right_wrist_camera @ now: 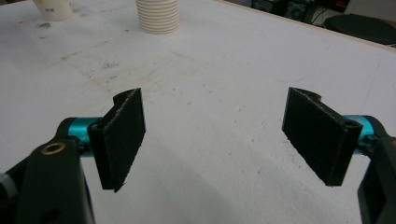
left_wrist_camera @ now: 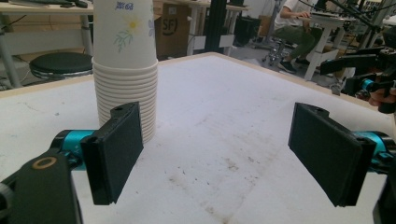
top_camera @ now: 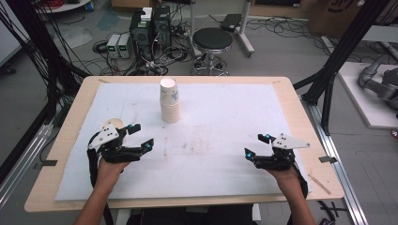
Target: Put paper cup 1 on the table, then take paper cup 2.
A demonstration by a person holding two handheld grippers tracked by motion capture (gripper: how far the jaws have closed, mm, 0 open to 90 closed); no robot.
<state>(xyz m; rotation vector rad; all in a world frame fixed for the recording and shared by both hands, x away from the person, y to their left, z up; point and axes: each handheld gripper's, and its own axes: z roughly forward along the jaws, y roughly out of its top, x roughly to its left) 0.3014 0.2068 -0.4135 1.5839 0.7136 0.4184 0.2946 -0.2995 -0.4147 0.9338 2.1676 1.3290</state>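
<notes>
The upright cup stack (top_camera: pixel 170 104) stands at about one o'clock from the nearer left gripper (top_camera: pixel 140 136), both grippers wide and empty.

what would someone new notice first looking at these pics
The tall stack of paper cups stands upright at the far middle of the white mat, its top cup printed with flowers. Nearer the person, the left tool and right tool sit low over the mat with jaws open and nothing between them. A single paper cup stands beside the left tool, apart from the stack.
</notes>
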